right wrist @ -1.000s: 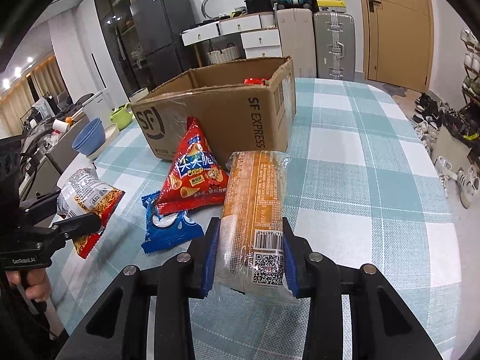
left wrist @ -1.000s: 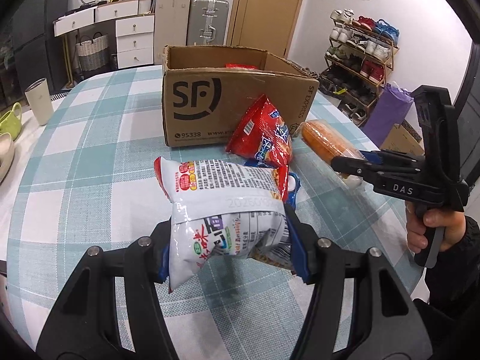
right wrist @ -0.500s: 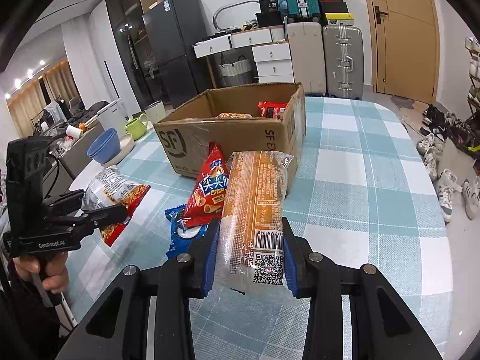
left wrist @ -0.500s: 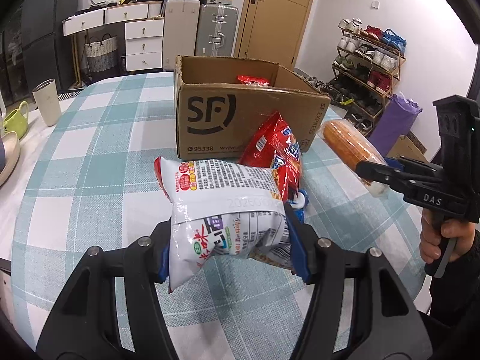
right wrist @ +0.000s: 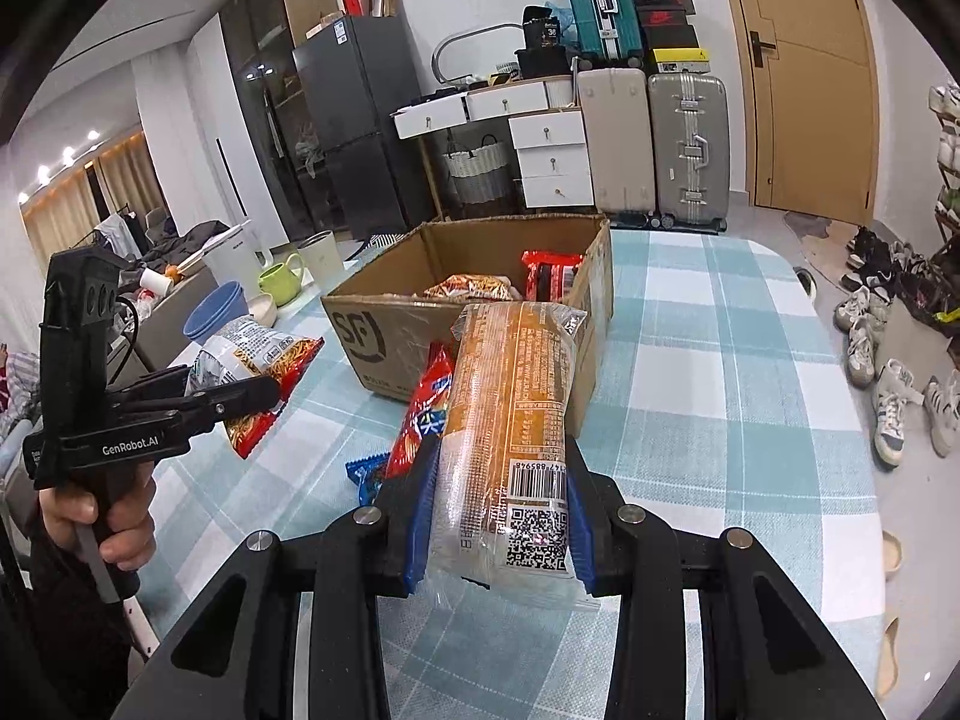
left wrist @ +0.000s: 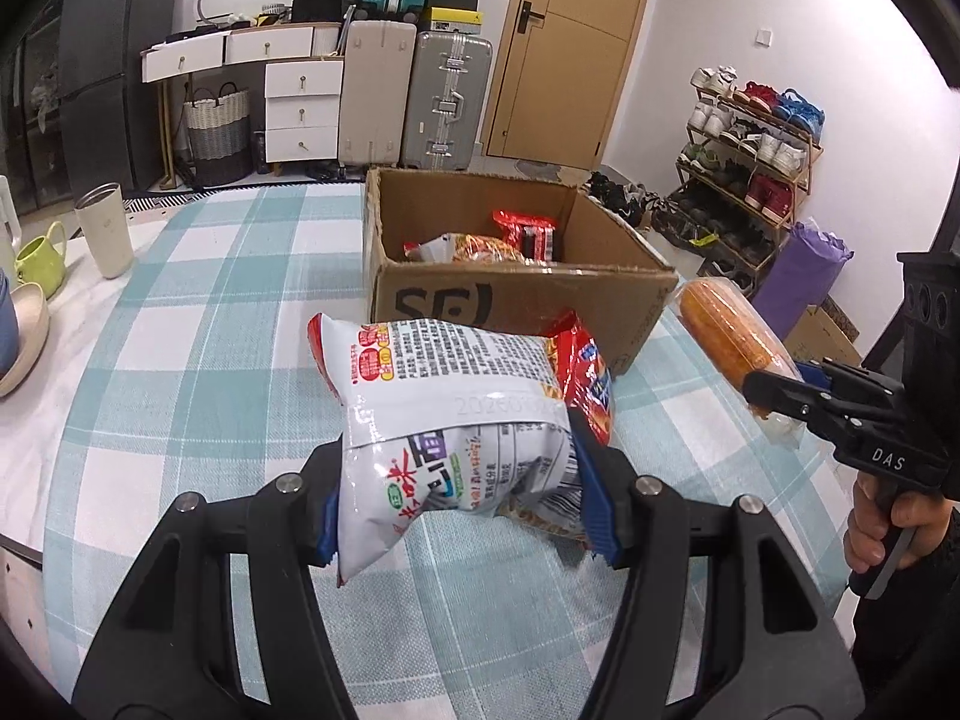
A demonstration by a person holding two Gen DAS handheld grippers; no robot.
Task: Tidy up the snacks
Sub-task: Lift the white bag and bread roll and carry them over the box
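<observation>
My left gripper (left wrist: 462, 498) is shut on a white and red snack bag (left wrist: 456, 402), held above the checked table in front of the open SF cardboard box (left wrist: 516, 300). My right gripper (right wrist: 498, 522) is shut on a long orange biscuit pack (right wrist: 510, 414), also raised, to the right of the box (right wrist: 384, 336). Each gripper shows in the other view: the right one (left wrist: 774, 390) with the orange pack (left wrist: 732, 330), the left one (right wrist: 264, 384) with the white bag (right wrist: 258, 354). The box holds a red packet (left wrist: 528, 231) and another snack (left wrist: 474, 249).
A red triangular snack bag (right wrist: 426, 414) and a blue packet (right wrist: 366, 474) lie on the table before the box. A cup (left wrist: 105, 228), green mug (left wrist: 39, 258) and bowls stand at the table's left. Suitcases, drawers and a shoe rack (left wrist: 750, 168) stand beyond.
Both grippers have risen with their packs, so the box's inside now shows. Their grips have not changed.
</observation>
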